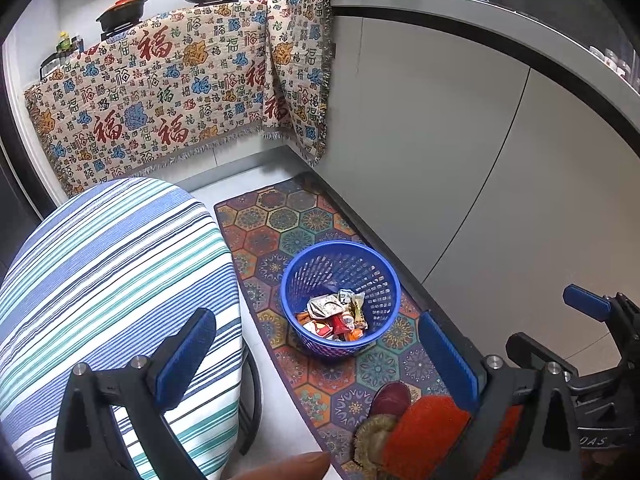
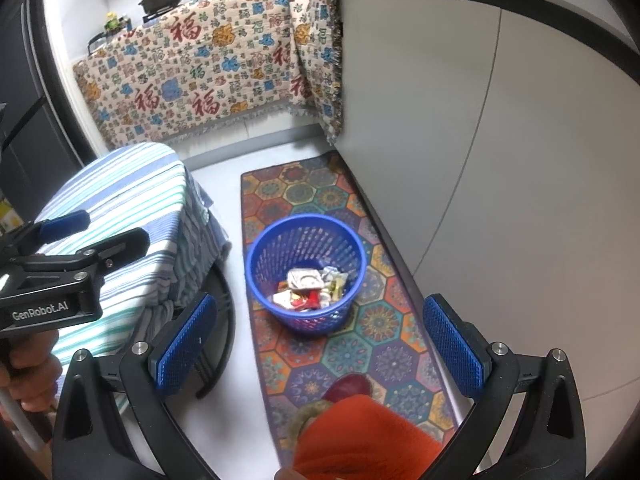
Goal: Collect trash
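1. Two grippers in view, both aimed down at the floor. Largest item: striped cloth-covered stool (image 1: 112, 280), under and beyond the left gripper's left finger; nothing lies on its visible part.
2. Patterned floor mat (image 2: 304, 208) runs forward between both pairs of fingers, along the cabinet base.
3. Blue basket (image 1: 340, 298) stands on the mat, ahead of and between the fingers in both views. The wrappers (image 1: 334, 314) sit in its bottom. No loose trash shows on the mat or floor.
4. Risk, as judged: the light, open-weave basket could tip or slide if a finger catches its rim, spilling the wrappers; the foot in a slipper (image 2: 348, 388) near the fingers could also knock it.
5. Left gripper (image 1: 316, 356): fingers spread wide, holding and touching nothing.
6. Right gripper (image 2: 320, 344): fingers spread wide, empty, clear of the basket.
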### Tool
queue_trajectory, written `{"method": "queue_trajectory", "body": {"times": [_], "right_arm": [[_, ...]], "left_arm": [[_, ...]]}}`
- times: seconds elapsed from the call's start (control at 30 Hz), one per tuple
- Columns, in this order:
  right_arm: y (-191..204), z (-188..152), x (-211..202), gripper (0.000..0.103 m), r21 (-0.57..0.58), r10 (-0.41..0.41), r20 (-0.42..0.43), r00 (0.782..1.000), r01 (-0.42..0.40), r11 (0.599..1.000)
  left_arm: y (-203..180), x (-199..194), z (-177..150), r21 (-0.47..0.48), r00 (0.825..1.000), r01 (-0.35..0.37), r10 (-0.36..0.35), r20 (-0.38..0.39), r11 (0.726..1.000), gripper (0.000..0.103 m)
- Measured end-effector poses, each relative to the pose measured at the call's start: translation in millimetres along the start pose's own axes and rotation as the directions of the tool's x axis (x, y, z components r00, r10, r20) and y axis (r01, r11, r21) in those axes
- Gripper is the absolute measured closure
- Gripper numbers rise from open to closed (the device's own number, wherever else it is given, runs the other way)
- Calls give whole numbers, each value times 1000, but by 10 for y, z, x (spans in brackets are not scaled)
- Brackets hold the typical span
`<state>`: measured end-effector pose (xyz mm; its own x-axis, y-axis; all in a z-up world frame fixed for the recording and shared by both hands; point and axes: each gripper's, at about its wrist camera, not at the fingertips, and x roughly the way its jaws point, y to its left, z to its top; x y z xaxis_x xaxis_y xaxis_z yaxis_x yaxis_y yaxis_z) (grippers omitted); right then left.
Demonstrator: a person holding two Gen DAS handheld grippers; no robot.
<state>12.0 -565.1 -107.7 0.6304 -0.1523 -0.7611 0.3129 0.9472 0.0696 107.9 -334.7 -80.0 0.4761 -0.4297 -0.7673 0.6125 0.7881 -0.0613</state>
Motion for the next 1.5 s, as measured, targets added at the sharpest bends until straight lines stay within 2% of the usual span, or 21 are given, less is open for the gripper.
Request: {"method": "queue_trajectory", "body": {"times": [1.5], "right_arm": [[63,-5,20,0,-11,4,-16,1000,-4,1000]], "left_arm": [[84,23,-47,12,1000,-15,15,-14,1000,0]]}}
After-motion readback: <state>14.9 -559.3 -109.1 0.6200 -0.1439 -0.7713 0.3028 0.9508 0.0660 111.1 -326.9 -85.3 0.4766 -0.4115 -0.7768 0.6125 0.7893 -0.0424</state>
